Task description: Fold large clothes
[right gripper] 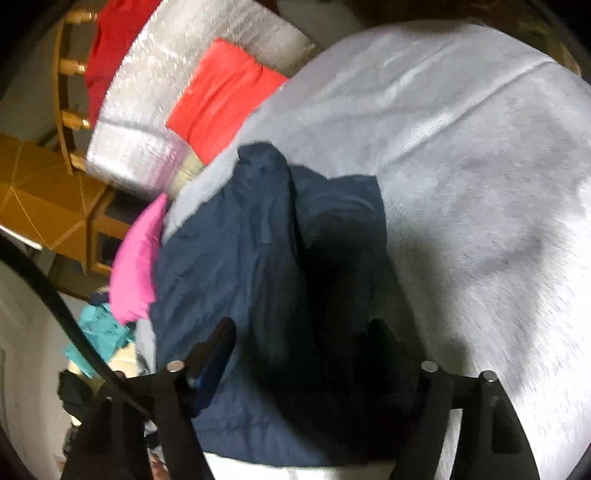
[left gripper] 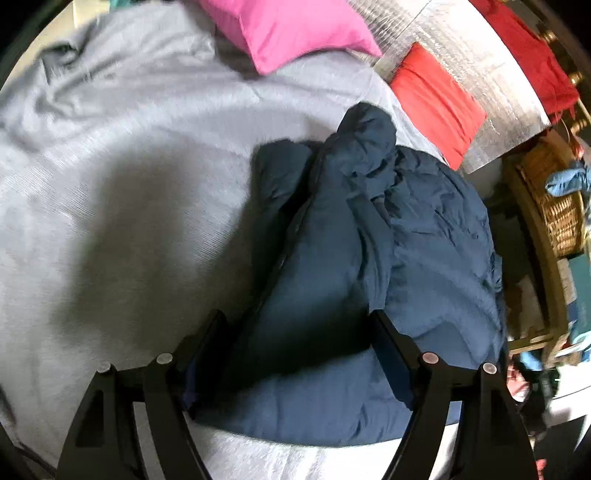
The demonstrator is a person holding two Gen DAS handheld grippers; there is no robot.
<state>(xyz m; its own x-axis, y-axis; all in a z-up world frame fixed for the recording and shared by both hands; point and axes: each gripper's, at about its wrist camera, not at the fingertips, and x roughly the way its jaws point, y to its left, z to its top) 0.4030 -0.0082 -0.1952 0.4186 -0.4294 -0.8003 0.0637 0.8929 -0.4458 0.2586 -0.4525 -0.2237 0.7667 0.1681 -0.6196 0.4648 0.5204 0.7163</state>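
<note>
A large navy-blue garment (left gripper: pixel 369 258) lies crumpled on the grey bed sheet (left gripper: pixel 129 184), bunched up with a raised fold at its far end. My left gripper (left gripper: pixel 295 332) is open, its fingers spread above the garment's near part, with cloth showing between them. In the right wrist view the same garment (right gripper: pixel 240 258) lies in a heap on the sheet (right gripper: pixel 461 166). My right gripper (right gripper: pixel 301 332) is open above the garment's dark shadowed middle. Neither gripper holds any cloth.
A pink pillow (left gripper: pixel 288 29) and a red pillow (left gripper: pixel 436 99) lie at the bed's far side by a silvery padded sheet (left gripper: pixel 472 55). A wicker basket (left gripper: pixel 554 199) stands at the right. A wooden piece of furniture (right gripper: pixel 44 199) and teal cloth (right gripper: pixel 99 332) lie beside the bed.
</note>
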